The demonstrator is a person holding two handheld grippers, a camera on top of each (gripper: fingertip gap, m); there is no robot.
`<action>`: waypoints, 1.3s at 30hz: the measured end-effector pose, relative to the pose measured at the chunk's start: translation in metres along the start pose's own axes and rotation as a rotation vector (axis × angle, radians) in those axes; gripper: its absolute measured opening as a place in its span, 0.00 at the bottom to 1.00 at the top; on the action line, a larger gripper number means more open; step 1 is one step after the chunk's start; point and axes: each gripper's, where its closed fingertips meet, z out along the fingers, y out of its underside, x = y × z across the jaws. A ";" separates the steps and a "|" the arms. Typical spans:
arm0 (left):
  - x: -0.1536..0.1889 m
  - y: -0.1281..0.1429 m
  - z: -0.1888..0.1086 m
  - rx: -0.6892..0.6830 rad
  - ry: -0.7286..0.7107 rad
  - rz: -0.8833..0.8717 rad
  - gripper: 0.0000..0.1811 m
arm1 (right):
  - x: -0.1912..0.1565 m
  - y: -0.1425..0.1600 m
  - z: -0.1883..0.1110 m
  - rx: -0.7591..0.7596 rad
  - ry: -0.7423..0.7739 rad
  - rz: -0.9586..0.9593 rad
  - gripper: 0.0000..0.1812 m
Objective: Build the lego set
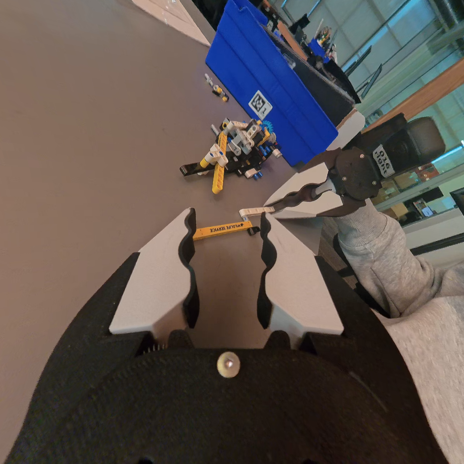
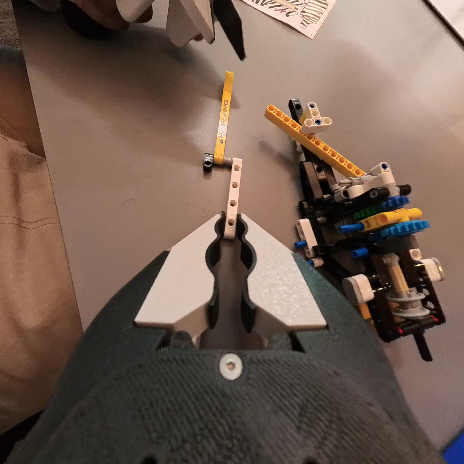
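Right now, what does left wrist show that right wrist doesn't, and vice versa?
Left wrist only: the blue bin behind the model, a few loose parts beside it, a grey sleeve, and the open left tool with nothing between its fingers.

Right wrist only: a printed sheet at the table's far edge, and the holes along the white beam, with the right tool shut on its near end.

Both: the grey table, the yellow beam joined to the white beam, and the part-built model.

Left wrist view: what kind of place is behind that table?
Probably an office or lab: glass partitions, a cluttered desk with monitors, an office chair and a blue storage bin on the grey table.
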 end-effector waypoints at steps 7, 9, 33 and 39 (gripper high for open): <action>-0.056 -0.138 -0.050 0.458 -0.509 0.181 0.47 | 0.000 0.000 0.000 -0.001 -0.012 0.015 0.04; -0.072 -0.197 -0.062 0.544 -0.677 0.275 0.55 | 0.000 0.000 0.000 -0.001 -0.018 0.022 0.04; -0.155 -0.359 0.008 0.686 -0.929 0.323 0.00 | -0.002 0.000 0.000 0.000 -0.011 0.008 0.04; -0.151 -0.359 -0.013 0.775 -1.004 0.324 0.11 | -0.002 0.000 0.000 0.000 -0.009 0.006 0.04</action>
